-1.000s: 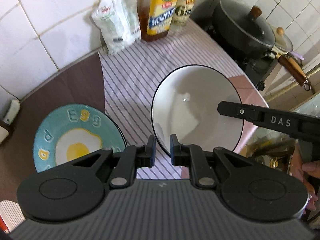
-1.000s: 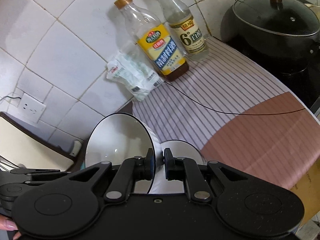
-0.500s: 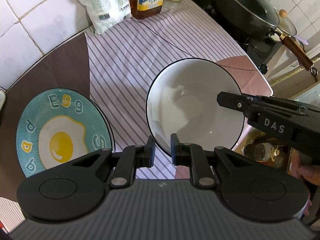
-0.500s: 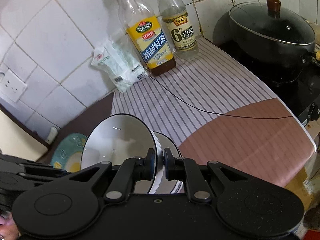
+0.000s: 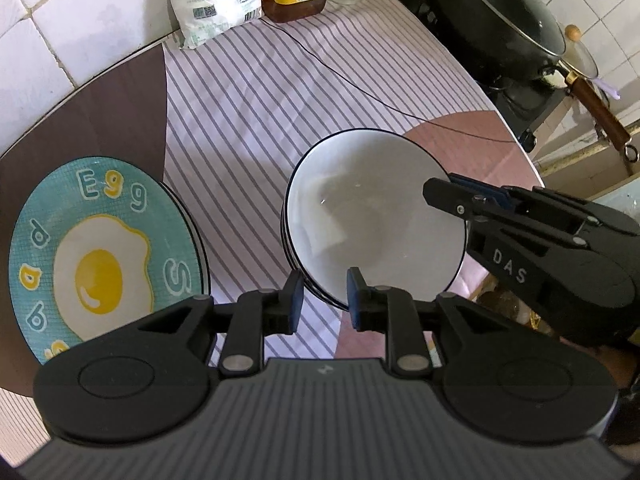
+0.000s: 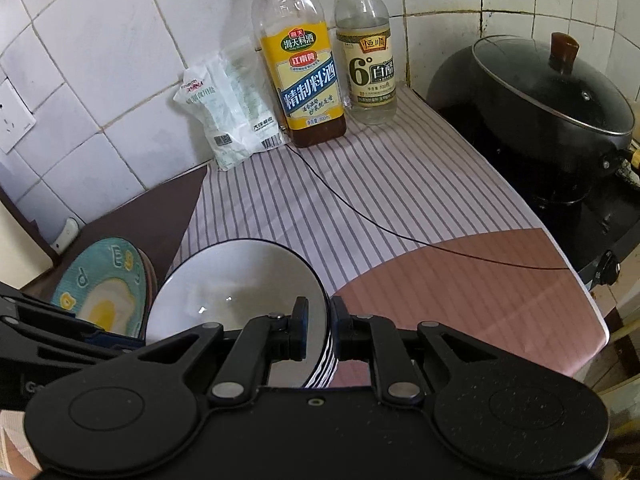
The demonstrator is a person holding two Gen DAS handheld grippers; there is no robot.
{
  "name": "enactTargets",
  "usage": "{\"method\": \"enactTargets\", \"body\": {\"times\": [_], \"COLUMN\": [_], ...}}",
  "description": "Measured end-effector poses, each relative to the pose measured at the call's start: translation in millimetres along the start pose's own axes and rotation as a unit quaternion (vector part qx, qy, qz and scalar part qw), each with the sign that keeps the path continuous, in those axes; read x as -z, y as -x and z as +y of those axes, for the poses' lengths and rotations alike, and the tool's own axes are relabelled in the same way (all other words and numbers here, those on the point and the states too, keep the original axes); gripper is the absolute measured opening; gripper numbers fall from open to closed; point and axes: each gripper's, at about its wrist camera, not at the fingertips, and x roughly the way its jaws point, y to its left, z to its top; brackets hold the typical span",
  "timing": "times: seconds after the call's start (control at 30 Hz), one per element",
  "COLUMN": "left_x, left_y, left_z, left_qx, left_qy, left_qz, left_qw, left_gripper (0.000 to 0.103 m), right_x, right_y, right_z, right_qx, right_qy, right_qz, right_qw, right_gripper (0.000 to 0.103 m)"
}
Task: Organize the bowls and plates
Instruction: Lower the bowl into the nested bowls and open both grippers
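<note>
1. So, the bowl (image 5: pixel 372 224) is seated on a stack of bowls on the striped cloth (image 5: pixel 256 92), at about 3 o'clock from the egg plate (image 5: pixel 100 256), which tops its own pile.
2. The right gripper (image 6: pixel 319 330) is pinched on the bowl's rim, one pad inside, one outside. In the left view it's seen coming in from 3 o'clock onto that same rim.
3. The left gripper (image 5: pixel 322 300) is held at a narrow gap at the bowl's 6 o'clock edge. The rim sits between its pads, but whether it's actually touched can't be told.
4. Handling-wise: glazed ceramic is assumed, so stiff, fairly heavy, slick and chippy. The rim is really the only place it can be grabbed, and a deep bite is wanted, since a shallow pinch could slide off the glaze.
5. Nesting looks basically done, so a gentle release is probably called for. The stack could be rocked if the pads get dragged sideways.
6. Bottles (image 6: pixel 300 60) and a pot (image 6: pixel 552 92) are left well apart, around 12 to 2 o'clock.
</note>
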Motion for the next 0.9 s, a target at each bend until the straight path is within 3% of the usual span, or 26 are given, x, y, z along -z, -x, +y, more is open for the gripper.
{"method": "enactTargets", "body": {"times": [0.47,0.9], "left_x": [13,64], "left_y": [23,77], "left_z": [-9,-34], "left_qx": [0.021,-0.010], "left_qy": [0.038,0.105], "left_qz": [-0.017,-0.099], "left_qw": [0.9989,0.9895], "left_gripper": [0.028,0.031], "right_x": [-1,-5], "right_y": [36,89], "right_z": [-4,-30], "right_qx": [-0.044,-0.123], "right_qy": [0.026,0.138], "right_qz": [-0.045,-0.065], "right_qw": [0.998,0.981], "right_gripper": [0.029,0.036]}}
